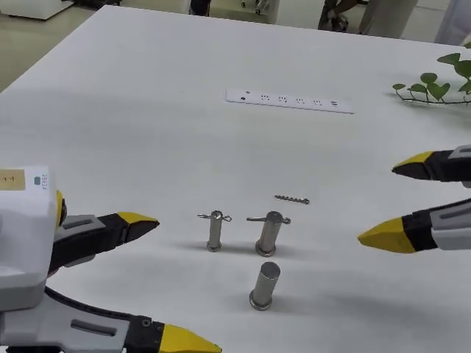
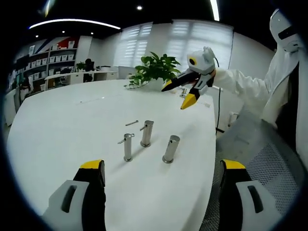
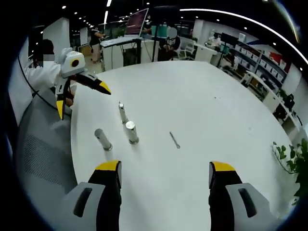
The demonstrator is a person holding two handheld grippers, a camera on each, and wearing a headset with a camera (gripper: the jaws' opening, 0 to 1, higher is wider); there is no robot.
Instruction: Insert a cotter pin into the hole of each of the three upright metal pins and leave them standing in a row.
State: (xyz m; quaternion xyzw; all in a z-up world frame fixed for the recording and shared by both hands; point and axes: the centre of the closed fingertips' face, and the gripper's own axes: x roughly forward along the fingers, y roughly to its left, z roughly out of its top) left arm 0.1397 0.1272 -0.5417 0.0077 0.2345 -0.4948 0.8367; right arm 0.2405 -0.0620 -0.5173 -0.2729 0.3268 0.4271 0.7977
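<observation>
Three upright metal pins stand on the white table (image 1: 147,132). The left pin (image 1: 215,230) and the middle pin (image 1: 269,233) each carry a cotter pin through the top hole. The nearer pin (image 1: 264,285) has none. A loose cotter pin (image 1: 292,198) lies flat behind them. My left gripper (image 1: 165,283) is open at the lower left, its jaws wide apart and short of the pins. My right gripper (image 1: 386,202) is open at the right edge, holding nothing. The left gripper view shows the pins (image 2: 146,133) ahead; the right gripper view shows the cotter pin (image 3: 174,139).
A white power strip (image 1: 288,100) lies flat farther back on the table. A green plant (image 1: 441,81) sits at the far right edge. A person in white sleeves (image 2: 284,72) holds the grippers. Chairs and desks stand beyond the table.
</observation>
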